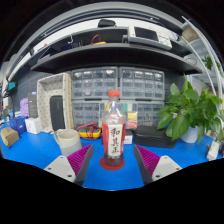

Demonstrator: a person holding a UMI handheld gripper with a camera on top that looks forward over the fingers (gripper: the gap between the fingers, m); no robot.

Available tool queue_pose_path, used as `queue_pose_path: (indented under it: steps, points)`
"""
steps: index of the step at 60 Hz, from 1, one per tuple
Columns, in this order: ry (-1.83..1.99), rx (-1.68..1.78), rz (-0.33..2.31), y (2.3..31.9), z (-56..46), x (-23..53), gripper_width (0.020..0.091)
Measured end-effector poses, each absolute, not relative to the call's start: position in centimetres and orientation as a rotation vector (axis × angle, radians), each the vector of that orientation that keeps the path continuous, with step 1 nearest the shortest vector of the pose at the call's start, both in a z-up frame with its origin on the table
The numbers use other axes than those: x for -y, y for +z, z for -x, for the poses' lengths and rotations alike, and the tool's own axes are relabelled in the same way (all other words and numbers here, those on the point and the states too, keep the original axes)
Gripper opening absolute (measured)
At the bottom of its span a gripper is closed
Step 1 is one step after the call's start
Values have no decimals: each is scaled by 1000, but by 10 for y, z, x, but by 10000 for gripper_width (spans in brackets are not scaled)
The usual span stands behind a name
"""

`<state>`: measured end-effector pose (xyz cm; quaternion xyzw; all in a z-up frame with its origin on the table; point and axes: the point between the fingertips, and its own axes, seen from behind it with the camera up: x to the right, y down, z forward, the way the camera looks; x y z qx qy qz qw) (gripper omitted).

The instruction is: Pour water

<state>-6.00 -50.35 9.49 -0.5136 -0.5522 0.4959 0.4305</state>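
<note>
Standing upright on blue table (30, 150), bottle (113, 128) sat between gripper (113, 160) fingers — spread apart, gaps either side, not clamped. Clear plastic, red cap, red-white label; likely light, thin-walled, slick, would dent under squeeze. Best hold judged mid-body at label. White cup (68, 141) just left.

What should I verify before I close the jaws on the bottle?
1. Bottle stands upright on the blue table: ok.
2. Bottle sits between the fingers, gaps on both sides: ok.
3. Gripper open, jaws not pressing: ok.
4. Cap on or off: cannot tell.
5. Receiving vessel: white cup to the bottle's left, upright: ok.
6. Water level in bottle: cannot tell.
</note>
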Motion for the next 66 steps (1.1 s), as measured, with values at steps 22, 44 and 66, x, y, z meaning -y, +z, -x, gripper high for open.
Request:
queue_pose_path:
  steps: [22, 44, 66]
  points:
    - [1251, 1364, 1366, 100, -33, 519, 838]
    - [1210, 1345, 1334, 120, -82, 523, 839]
    - [1219, 1324, 1322, 135, -97, 534, 839]
